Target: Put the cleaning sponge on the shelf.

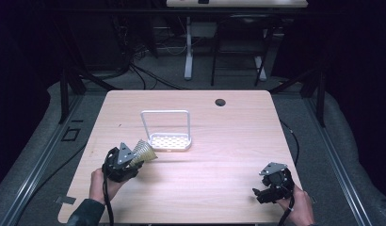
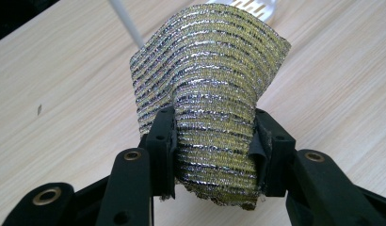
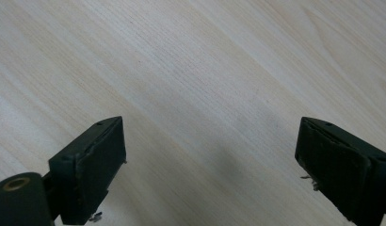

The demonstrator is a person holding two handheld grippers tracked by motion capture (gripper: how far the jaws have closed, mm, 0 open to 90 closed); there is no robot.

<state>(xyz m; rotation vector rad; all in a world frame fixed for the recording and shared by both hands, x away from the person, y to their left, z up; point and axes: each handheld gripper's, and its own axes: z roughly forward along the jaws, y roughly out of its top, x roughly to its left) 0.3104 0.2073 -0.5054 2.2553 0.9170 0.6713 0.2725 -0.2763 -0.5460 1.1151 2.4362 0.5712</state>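
Transport is the step in hand, by my reading: the left gripper (image 1: pixel 131 159) is pinching a glittery yellow-and-silver scouring pad (image 1: pixel 145 151) and holding it above the wooden table (image 1: pixel 219 183), near the front-left corner of the white rack (image 1: pixel 168 140). In the left gripper view the jaws are squeezing the lower half of the scouring pad (image 2: pixel 207 117) so that it is bowing between them, its upper edge fanning out free toward the rack's perforated tray. The next move is probably calling for a short carry forward and to the right, lifting the pad over the tray's low rim while staying clear of the upright wire handle, then spreading the jaws to let it drop flat. Further right, the right gripper (image 1: pixel 262 193) is resting idle near the table's front-right corner, and in the right gripper view its jaws are standing wide apart over bare wood, gripping nothing. Counting up: one scouring pad, one rack, two grippers, one table, and one small dark grommet hole (image 1: pixel 220 102) near the far edge.
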